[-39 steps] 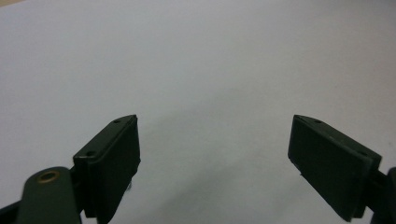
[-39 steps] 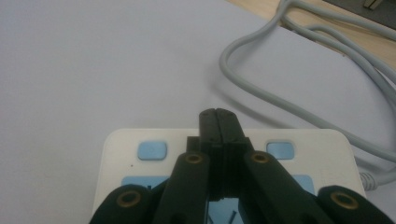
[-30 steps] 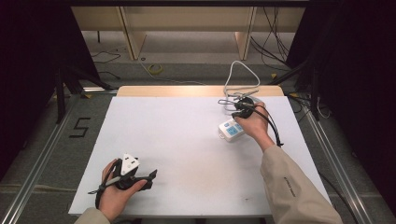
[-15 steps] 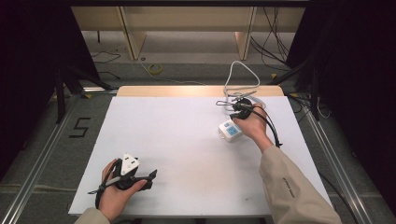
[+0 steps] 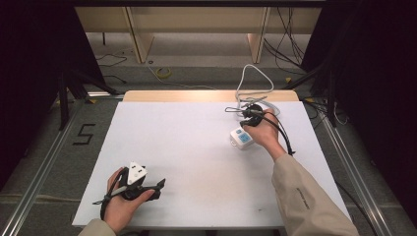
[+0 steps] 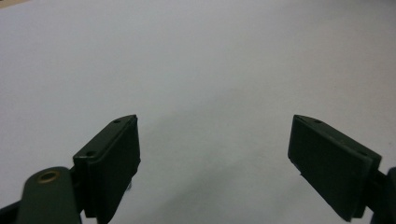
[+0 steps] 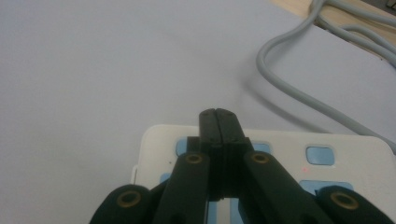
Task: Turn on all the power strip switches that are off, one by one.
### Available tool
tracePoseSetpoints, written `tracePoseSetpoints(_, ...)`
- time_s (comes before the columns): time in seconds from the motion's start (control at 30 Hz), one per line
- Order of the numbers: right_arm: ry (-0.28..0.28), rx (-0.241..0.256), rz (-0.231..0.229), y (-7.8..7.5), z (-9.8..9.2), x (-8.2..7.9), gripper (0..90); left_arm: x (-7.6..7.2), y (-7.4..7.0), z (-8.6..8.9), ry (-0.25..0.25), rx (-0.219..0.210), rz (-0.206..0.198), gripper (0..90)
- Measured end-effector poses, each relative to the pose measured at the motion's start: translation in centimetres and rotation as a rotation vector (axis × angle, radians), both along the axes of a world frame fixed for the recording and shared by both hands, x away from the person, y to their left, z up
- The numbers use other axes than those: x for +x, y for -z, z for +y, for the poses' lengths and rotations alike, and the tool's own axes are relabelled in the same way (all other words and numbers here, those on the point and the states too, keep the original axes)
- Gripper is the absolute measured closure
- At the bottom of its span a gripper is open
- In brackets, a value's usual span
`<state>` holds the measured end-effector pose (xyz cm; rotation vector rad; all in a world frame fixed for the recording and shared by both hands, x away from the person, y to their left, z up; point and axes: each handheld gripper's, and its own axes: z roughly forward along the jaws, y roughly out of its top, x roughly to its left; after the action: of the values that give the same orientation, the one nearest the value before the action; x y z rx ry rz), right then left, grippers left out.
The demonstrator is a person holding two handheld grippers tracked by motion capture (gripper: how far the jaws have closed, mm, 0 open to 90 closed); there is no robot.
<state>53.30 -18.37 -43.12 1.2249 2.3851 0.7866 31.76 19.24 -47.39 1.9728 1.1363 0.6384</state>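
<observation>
The left hand-held gripper (image 5: 158, 186) rests low at the desk's (image 5: 187, 142) near left, jaws spread wide and empty. At the far right, the right hand-held gripper (image 7: 219, 114), jaws pressed together, sits over the white power strip (image 7: 327, 186) beside its grey cord (image 7: 299, 95).

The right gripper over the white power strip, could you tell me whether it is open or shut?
Shut: the right gripper's two black jaws press together above the power strip.

right gripper (image 5: 235, 110) eased slightly back over power strip (image 5: 241, 138).
</observation>
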Motion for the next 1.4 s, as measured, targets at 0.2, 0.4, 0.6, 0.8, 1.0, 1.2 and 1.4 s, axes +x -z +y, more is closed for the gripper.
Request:
tracePoseSetpoints(0.2,-0.008,-0.003,0.009,0.2,0.3,0.0,90.0,0.0,0.0,0.0,0.001,0.0,-0.001,16.6)
tracePoseSetpoints(0.4,-0.012,-0.005,0.015,0.4,0.6,0.0,90.0,0.0,0.0,0.0,0.0,0.0,0.0,16.6)
tracePoseSetpoints(0.6,-0.019,-0.009,0.033,0.7,0.9,0.0,90.0,0.0,0.0,0.0,-0.003,-0.004,-0.001,16.6)
tracePoseSetpoints(0.8,-0.024,-0.015,0.044,0.8,0.9,0.1,90.0,0.0,0.0,0.0,0.0,0.0,0.0,16.6)
tracePoseSetpoints(1.0,-0.025,-0.023,0.054,1.0,1.0,0.1,90.0,0.0,0.0,0.0,0.0,-0.001,0.0,16.6)
tracePoseSetpoints(1.2,-0.027,-0.026,0.063,1.0,1.1,0.2,90.0,0.0,0.0,0.0,-0.001,-0.001,0.001,16.6)
tracePoseSetpoints(1.4,-0.021,-0.025,0.067,1.0,1.0,0.3,90.0,0.0,0.0,0.0,0.0,-0.001,0.002,16.6)
